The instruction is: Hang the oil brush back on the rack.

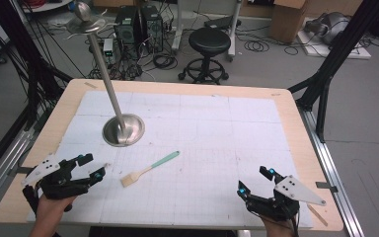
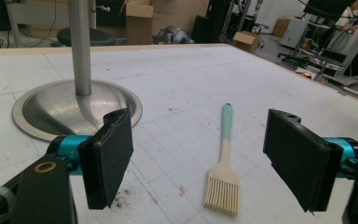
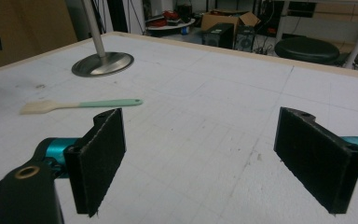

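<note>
A pastry brush [image 1: 149, 169] with a mint-green handle and pale bristles lies flat near the middle front of the white mat. My left gripper [image 1: 92, 166] rests at the front left, open, its jaws empty. In the left gripper view the brush [image 2: 224, 161] lies just ahead between the jaws, bristles toward me. My right gripper [image 1: 255, 179] stands open at the front right with nothing in it. From the right gripper view the brush [image 3: 79, 105] lies far off to the left.
A metal stand with a round base [image 1: 124, 130] and a tall tilted pole [image 1: 104, 74] rises from the mat behind the left gripper; it carries a dish [image 1: 85, 20] on top. The wooden table edge [image 1: 325, 177] frames the mat. A stool [image 1: 208, 42] stands beyond.
</note>
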